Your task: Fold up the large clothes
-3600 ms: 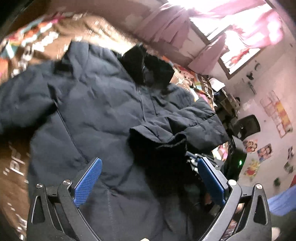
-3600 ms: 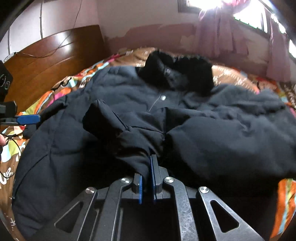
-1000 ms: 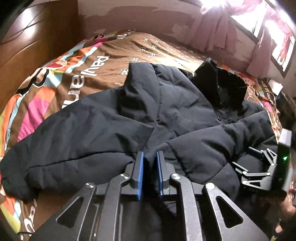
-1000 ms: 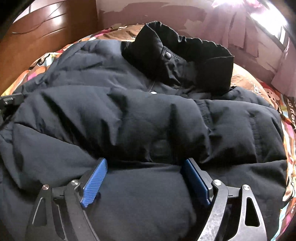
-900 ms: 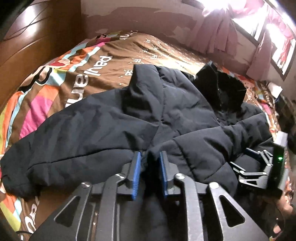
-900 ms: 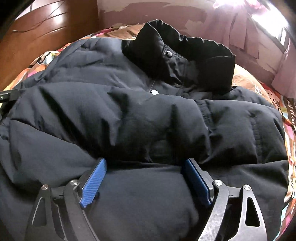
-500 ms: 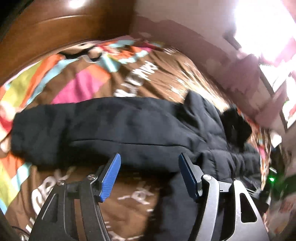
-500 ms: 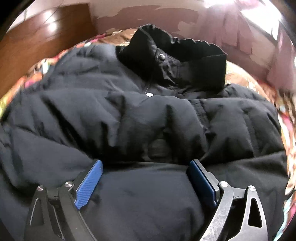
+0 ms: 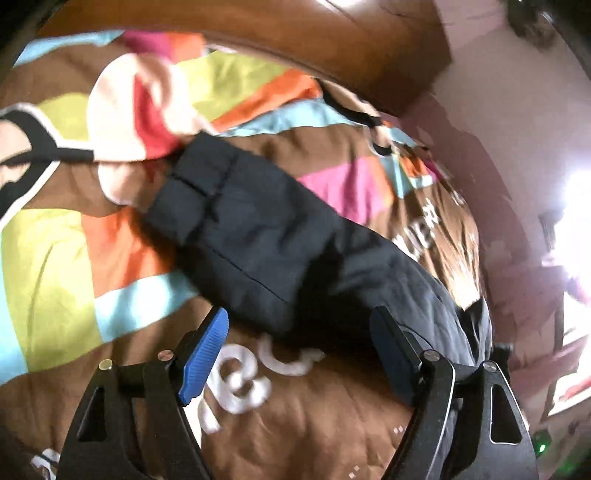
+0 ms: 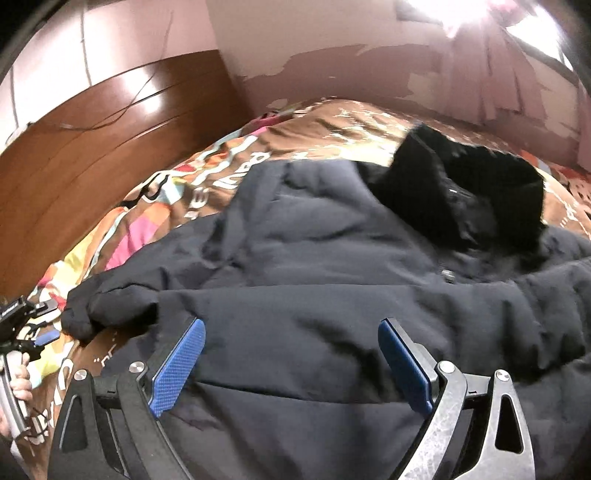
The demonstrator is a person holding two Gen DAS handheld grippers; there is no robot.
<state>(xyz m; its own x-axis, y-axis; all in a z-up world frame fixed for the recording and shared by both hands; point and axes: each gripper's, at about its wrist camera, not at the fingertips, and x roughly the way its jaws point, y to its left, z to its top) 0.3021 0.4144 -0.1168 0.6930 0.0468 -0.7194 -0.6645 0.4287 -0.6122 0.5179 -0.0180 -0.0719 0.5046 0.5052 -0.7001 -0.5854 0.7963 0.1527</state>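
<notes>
A large dark navy padded jacket lies on the bed, its black furry collar at the far side. One sleeve is folded across its front. The other sleeve stretches out to the left over the bedspread, cuff end far from me. My left gripper is open and empty, its blue pads just short of that sleeve's near edge. My right gripper is open and empty, low over the jacket's front. The left gripper also shows at the left edge of the right wrist view.
The bed has a brown bedspread with bright coloured patches and white lettering. A dark wooden headboard runs along the left. A peeling pink wall and a bright curtained window stand behind the bed.
My left gripper let go of the jacket, opened, and swung left toward the outstretched sleeve. My right gripper stayed open and pulled back a little from the jacket.
</notes>
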